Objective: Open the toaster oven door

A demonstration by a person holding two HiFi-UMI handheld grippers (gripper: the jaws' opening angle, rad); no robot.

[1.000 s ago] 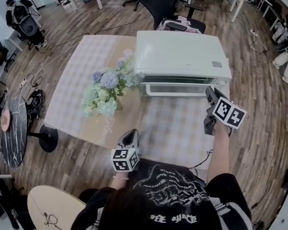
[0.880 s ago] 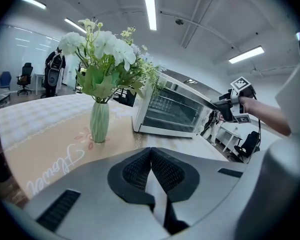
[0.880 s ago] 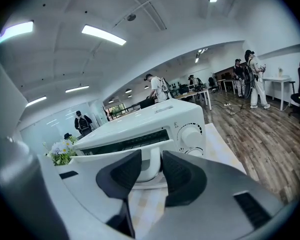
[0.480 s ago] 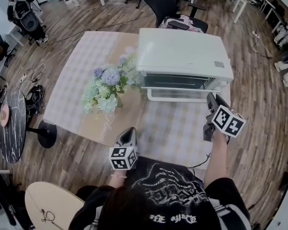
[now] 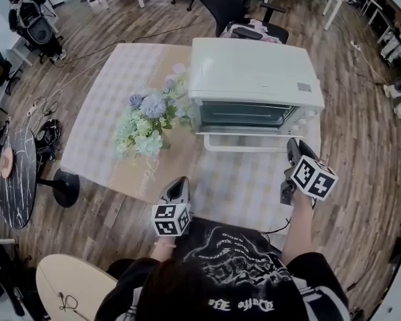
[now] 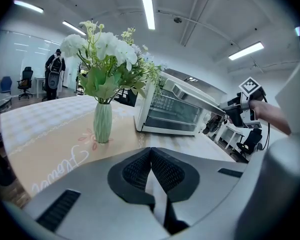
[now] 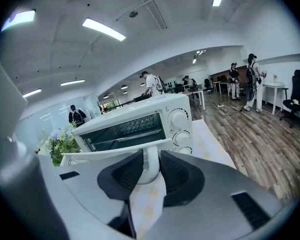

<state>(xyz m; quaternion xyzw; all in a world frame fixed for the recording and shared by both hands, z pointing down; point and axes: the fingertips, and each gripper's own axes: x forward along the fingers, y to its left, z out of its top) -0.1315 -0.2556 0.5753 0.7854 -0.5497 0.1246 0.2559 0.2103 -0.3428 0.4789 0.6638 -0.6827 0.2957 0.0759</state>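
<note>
Door travel is what has changed: a second ago the door (image 5: 248,136) of the toaster oven (image 5: 254,72) stood close against its front, and now it has dropped forward well towards level, with the dark cavity showing above it in the head view. By my judgement the opening is mostly done, with only the last part of the swing left. The oven stands at the far right of the table (image 5: 107,112), beside a vase of flowers (image 5: 150,126). The right gripper (image 7: 151,170) has the door's white handle (image 7: 149,164) between its jaws, which are closing onto it, pads against its sides. The left gripper (image 6: 151,168) waits near the table's front edge, well apart from the oven, jaws together on nothing.
</note>
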